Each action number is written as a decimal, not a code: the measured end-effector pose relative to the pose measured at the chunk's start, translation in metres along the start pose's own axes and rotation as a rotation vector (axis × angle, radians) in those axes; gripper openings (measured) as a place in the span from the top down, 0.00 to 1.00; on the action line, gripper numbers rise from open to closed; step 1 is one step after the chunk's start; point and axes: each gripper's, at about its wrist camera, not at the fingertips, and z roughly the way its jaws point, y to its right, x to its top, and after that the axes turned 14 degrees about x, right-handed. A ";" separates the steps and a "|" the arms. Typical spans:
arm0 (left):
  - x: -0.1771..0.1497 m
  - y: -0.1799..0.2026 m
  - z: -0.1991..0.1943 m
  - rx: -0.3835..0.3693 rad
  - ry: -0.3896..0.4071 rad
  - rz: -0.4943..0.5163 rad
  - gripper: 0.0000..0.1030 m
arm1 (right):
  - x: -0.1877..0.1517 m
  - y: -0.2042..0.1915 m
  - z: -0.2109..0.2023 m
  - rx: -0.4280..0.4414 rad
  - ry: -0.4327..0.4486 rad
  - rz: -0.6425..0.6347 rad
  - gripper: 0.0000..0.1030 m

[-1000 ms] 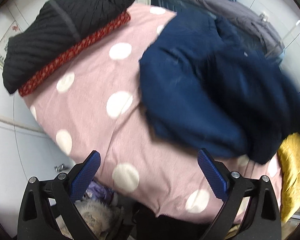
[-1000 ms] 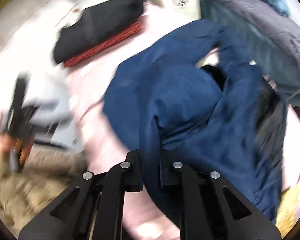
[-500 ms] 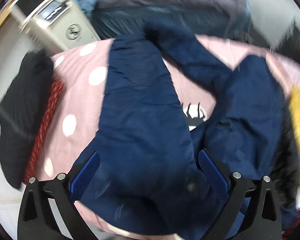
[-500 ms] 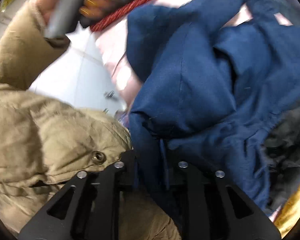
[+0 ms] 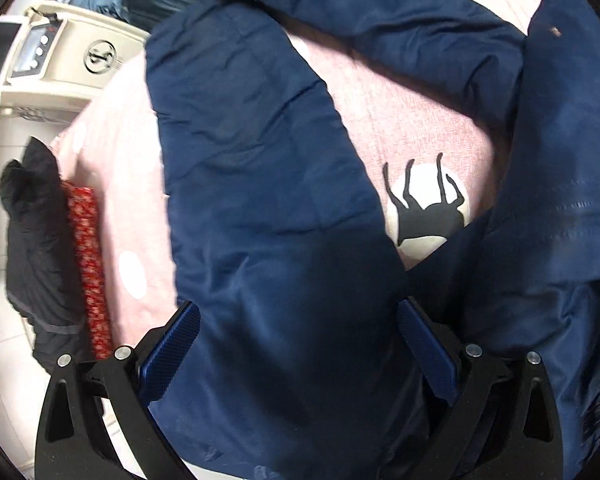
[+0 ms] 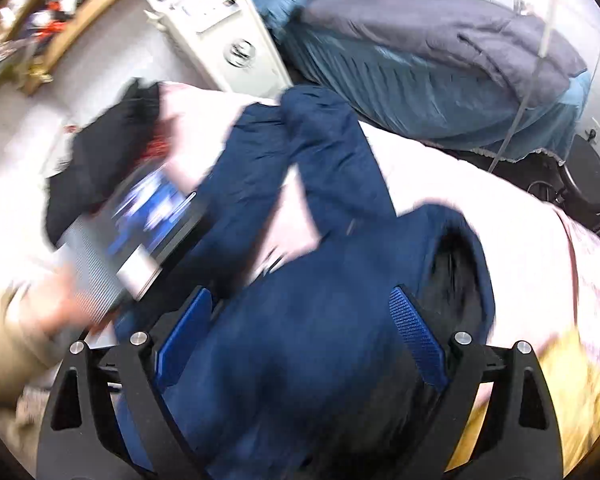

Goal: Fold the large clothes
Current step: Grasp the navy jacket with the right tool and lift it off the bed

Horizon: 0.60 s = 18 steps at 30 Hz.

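Both tongs are seen spread wide over the navy jacket (image 5: 268,184). The right tongs (image 6: 302,332), clamped on a fold of that jacket a second ago, are opening now, and nothing is pressed between the pads; the cloth merely lies below them. The left tongs (image 5: 298,342), held apart as before, have been brought from over the bare pink spotted cover (image 5: 412,112) to above one sleeve. The jacket has thus been released and laid out on the cover, its two sleeves reaching away from the tongs, the dark-lined collar (image 6: 456,264) just beyond the right pad. A folded black garment (image 5: 32,264) is seen far off the left pad. Spreading is judged done; folding can be started.
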 end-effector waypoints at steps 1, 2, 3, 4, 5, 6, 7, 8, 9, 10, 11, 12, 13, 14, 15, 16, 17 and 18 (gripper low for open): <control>0.002 -0.001 0.006 -0.024 -0.013 -0.008 0.06 | 0.022 0.007 0.026 -0.022 -0.032 0.005 0.13; 0.003 -0.002 0.008 -0.040 -0.024 -0.013 0.06 | 0.040 0.010 0.052 -0.036 -0.066 0.009 0.13; 0.003 -0.003 0.013 -0.064 -0.046 -0.026 0.06 | 0.052 0.015 0.071 -0.044 -0.093 0.019 0.13; 0.005 -0.006 0.019 -0.097 -0.073 -0.048 0.06 | 0.070 0.019 0.100 -0.043 -0.135 0.033 0.13; 0.007 -0.009 0.023 -0.126 -0.095 -0.068 0.06 | 0.076 0.015 0.121 -0.049 -0.178 0.041 0.13; 0.008 -0.012 0.026 -0.150 -0.113 -0.086 0.06 | 0.083 0.017 0.144 -0.073 -0.218 0.048 0.13; 0.011 -0.016 0.029 -0.166 -0.128 -0.111 0.06 | 0.087 0.018 0.163 -0.109 -0.247 0.052 0.13; 0.013 -0.019 0.031 -0.175 -0.127 -0.132 0.06 | 0.088 0.020 0.183 -0.159 -0.269 0.052 0.14; 0.016 -0.022 0.031 -0.180 -0.126 -0.147 0.06 | 0.086 0.023 0.197 -0.191 -0.282 0.053 0.14; 0.020 -0.024 0.031 -0.180 -0.124 -0.165 0.06 | 0.082 0.025 0.208 -0.217 -0.298 0.054 0.17; 0.023 -0.025 0.032 -0.174 -0.122 -0.171 0.06 | 0.074 0.023 0.217 -0.262 -0.313 0.031 0.26; 0.027 -0.023 0.033 -0.162 -0.122 -0.169 0.06 | 0.069 0.019 0.221 -0.308 -0.310 -0.008 0.30; 0.032 -0.017 0.039 -0.134 -0.132 -0.148 0.06 | 0.063 0.014 0.220 -0.338 -0.287 -0.050 0.38; 0.035 -0.011 0.045 -0.119 -0.150 -0.129 0.06 | 0.059 0.009 0.216 -0.347 -0.259 -0.074 0.53; 0.038 -0.006 0.052 -0.119 -0.173 -0.114 0.07 | 0.056 0.008 0.210 -0.345 -0.236 -0.071 0.62; 0.039 -0.001 0.061 -0.127 -0.198 -0.108 0.11 | 0.055 0.008 0.204 -0.333 -0.217 -0.060 0.79; 0.038 0.001 0.064 -0.126 -0.207 -0.109 0.18 | 0.054 0.009 0.189 -0.296 -0.178 -0.033 0.89; 0.036 0.002 0.069 -0.124 -0.212 -0.113 0.25 | 0.052 0.011 0.175 -0.263 -0.142 -0.012 0.90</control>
